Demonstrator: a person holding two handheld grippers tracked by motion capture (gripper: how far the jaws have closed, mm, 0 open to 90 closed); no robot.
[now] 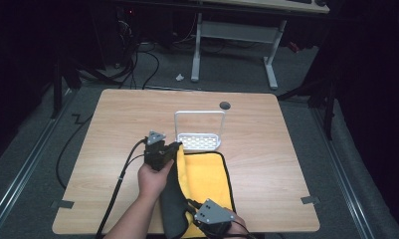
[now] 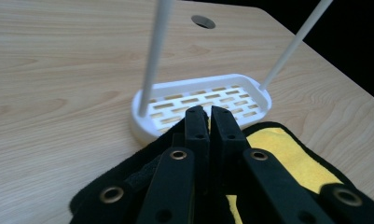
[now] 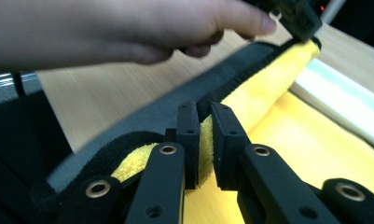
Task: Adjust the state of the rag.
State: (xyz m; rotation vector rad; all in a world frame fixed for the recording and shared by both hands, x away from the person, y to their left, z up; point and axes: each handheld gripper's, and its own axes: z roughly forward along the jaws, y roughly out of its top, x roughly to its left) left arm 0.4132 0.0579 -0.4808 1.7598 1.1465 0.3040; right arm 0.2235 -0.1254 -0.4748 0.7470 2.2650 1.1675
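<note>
The right tool (image 1: pixel 203 215), nearest the person at the bottom edge of the high view, is clamped on the near end of the cloth (image 1: pixel 207 174); in the right gripper view its jaws pinch the yellow pile with the grey backing curling up beside them. The left tool (image 1: pixel 168 149), farther out, has its jaws pressed together on the far corner of the same lifted edge (in its own view the cloth's black binding runs under and between the jaws, so it looks like a true grip rather than an empty squeeze). The left hand (image 1: pixel 152 179) wraps that tool from below.

As I judge it, a fold is under way and about half made: the cloth's left edge is raised off the surface (image 1: pixel 266 149) along its whole length, standing as a grey ridge, while the right half lies flat with its yellow face up. What remains is to carry that edge across onto the flat half, let go, and perhaps fold again.

The cloth is a plush microfibre towel, bright yellow on one side, dark grey on the other, bound in black at the rim. It lies at the near middle of the wooden surface, its far end touching a white slotted tray (image 1: pixel 199 141) with a tall wire hoop.
</note>
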